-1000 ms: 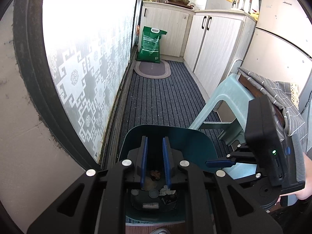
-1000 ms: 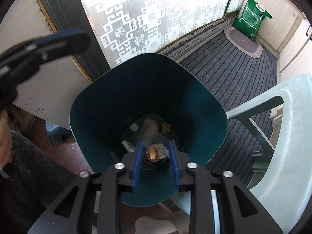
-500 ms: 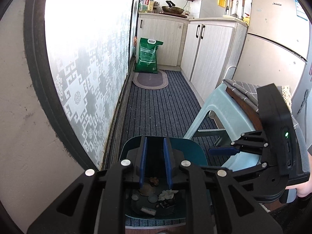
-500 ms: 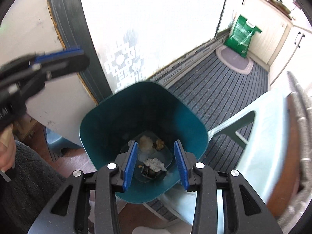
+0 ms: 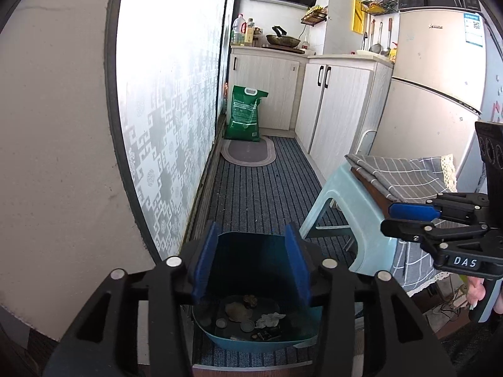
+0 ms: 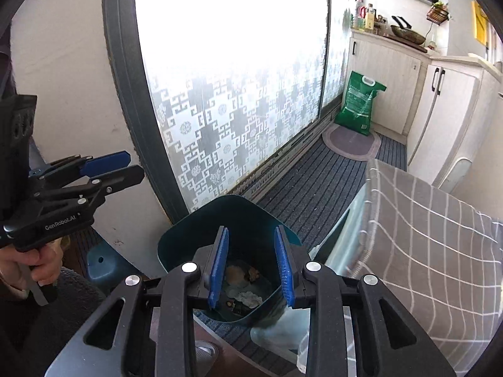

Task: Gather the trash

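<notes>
Below my jaws, at six o'clock, the teal bin holds the trash scraps. Both my left gripper and right gripper now stand wide and empty, lifted since a second ago: the drop appears done. At twelve, green sack.

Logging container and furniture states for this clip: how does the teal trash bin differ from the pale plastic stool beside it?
The teal trash bin is dark teal; the plastic stool is pale mint. The bin is an open container with scraps lying in its bottom; the stool has open legs and carries a grey checked cloth on top. The bin sits lower than the stool's seat. Both stand on the striped floor mat.
</notes>
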Demonstrator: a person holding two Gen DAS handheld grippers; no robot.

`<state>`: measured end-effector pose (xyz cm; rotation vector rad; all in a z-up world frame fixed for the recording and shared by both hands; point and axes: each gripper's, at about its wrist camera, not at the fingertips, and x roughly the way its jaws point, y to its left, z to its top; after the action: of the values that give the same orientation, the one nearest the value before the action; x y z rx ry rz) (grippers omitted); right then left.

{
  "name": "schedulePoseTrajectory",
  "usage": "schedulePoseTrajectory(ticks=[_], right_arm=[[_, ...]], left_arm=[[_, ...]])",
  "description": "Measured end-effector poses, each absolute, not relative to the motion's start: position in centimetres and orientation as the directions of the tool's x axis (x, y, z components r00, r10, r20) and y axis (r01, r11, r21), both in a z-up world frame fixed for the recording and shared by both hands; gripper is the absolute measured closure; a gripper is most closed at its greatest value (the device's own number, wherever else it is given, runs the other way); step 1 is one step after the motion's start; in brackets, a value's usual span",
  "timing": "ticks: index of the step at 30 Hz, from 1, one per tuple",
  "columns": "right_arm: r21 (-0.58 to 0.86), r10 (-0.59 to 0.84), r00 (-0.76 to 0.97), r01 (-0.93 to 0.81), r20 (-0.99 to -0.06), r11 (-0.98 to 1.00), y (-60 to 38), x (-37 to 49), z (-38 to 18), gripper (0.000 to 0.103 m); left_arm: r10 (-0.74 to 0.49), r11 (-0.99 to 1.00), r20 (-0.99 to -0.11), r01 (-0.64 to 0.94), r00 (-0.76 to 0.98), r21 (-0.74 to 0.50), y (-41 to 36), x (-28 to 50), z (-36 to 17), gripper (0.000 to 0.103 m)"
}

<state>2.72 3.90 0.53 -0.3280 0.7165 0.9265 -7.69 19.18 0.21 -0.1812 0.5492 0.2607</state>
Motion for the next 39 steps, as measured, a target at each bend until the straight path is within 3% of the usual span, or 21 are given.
schedulePoseTrajectory(ticks=[2,6,8,11,17,21,30,39], right_arm=[[0.041,0.622,0.42,-0.808,-0.661,0.588,1.8,1.9,2.0,0.069],[0.025,0.618,0.476,-0.779,-0.625,0.626,-2.7,-0.3,3.9,0.062],[0.016,0.619,0.5,-0.77,-0.606,0.638,-4.9,-1.4,4.6,0.046],[0.006,0.612,0.53,-0.753,-0.587,0.658,-8.3,-2.7,5.2,0.034],[0.008,0.58,0.576,-0.706,-0.577,0.709,-15.5,-4.2,5.2,0.012],[0.013,0.568,0.608,-0.676,-0.555,0.737,-18.7,-4.6,5.4,0.004],[-0.003,0.529,0.68,-0.615,-0.508,0.788,-22.3,-5.5,6.2,0.003],[-0.016,0.52,0.677,-0.617,-0.521,0.787,-21.9,-5.8,6.0,0.003]], left_arm=[[0.209,0.952,-0.514,-0.293,0.832,-0.085,18.3,-8.5,0.8,0.036],[0.218,0.954,-0.491,-0.291,0.844,-0.076,16.9,-9.9,1.7,0.027],[0.207,0.96,-0.485,-0.272,0.849,-0.066,16.1,-10.4,2.0,0.018],[0.201,0.968,-0.472,-0.248,0.858,-0.04,14.6,-11.2,2.5,0.008],[0.219,0.967,-0.484,-0.254,0.847,-0.006,12.6,-11.6,2.0,0.006],[0.219,0.963,-0.501,-0.268,0.837,-0.025,12.5,-11.9,1.3,0.005],[0.252,0.96,-0.48,-0.28,0.84,0.013,11.9,-12.2,0.9,0.003],[0.248,0.958,-0.48,-0.286,0.842,-0.007,12.3,-12.5,0.7,0.003]])
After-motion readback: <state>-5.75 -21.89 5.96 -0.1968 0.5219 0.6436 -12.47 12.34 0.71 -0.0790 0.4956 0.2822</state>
